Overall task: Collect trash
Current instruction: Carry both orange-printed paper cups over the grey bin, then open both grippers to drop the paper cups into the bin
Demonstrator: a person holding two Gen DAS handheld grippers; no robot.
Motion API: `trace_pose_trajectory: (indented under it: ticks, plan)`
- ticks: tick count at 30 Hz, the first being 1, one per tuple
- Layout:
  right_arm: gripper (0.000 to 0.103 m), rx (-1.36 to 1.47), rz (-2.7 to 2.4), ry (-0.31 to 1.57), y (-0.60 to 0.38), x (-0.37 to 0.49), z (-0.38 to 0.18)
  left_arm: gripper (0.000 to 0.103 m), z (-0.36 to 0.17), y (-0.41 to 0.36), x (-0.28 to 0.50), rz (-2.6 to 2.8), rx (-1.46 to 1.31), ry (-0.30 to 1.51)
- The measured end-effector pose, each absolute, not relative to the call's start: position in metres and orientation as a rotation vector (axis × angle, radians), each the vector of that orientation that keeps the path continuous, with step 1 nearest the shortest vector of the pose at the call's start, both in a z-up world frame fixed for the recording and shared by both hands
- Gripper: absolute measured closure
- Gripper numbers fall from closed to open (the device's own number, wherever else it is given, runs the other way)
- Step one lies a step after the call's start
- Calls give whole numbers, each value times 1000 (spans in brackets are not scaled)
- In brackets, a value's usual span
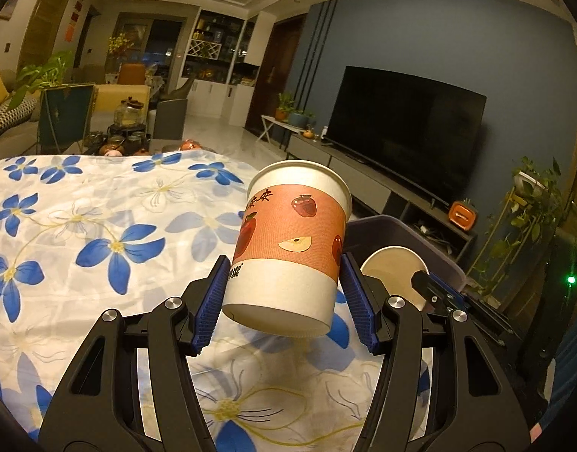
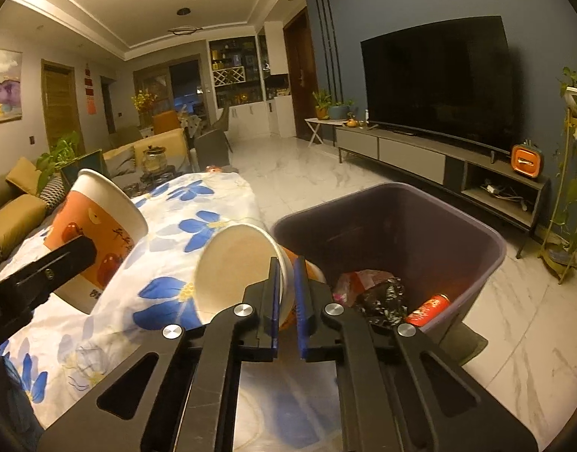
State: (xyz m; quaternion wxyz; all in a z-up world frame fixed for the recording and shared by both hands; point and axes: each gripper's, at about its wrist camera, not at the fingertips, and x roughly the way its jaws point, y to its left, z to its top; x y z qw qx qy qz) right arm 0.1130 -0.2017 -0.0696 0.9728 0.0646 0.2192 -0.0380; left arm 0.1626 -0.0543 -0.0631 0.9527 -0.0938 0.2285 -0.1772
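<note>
While its blue pads press both flanks of an orange-banded paper cup (image 1: 288,248), the left gripper (image 1: 284,293) holds that cup clear above the flowered tablecloth (image 1: 81,226), rim tilted up and away. Just to its right, the right gripper (image 2: 286,301) pinches the wall of a second paper cup (image 2: 239,267) between nearly closed fingers, one pad inside the rim and one outside, so the cup lies on its side with its white mouth turned toward the camera. This second cup hangs at the table's edge, touching or just short of the near rim of a dark purple bin (image 2: 476,233); the wide lens leaves the gap unclear. Inside the bin lie a red can (image 2: 429,307), crumpled black wrapping (image 2: 386,295) and a pinkish wrapper (image 2: 363,277). Behind, a television (image 2: 439,79) stands on a low grey console (image 2: 412,158) against the blue wall, above pale marble flooring.
</note>
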Motion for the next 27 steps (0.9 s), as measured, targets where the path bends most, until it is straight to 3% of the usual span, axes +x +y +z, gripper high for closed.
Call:
trace_pose_trajectory:
  ticks: [20, 24, 27]
  plan:
    - [98, 206, -181, 362, -266, 125, -54, 45, -56, -127, 181, -535, -163, 433]
    - [62, 243, -218, 364, -285, 129, -57, 44, -58, -153, 194, -588, -160, 449]
    - [53, 266, -264, 354, -298, 124, -60, 44, -65, -169, 204, -610, -148, 462]
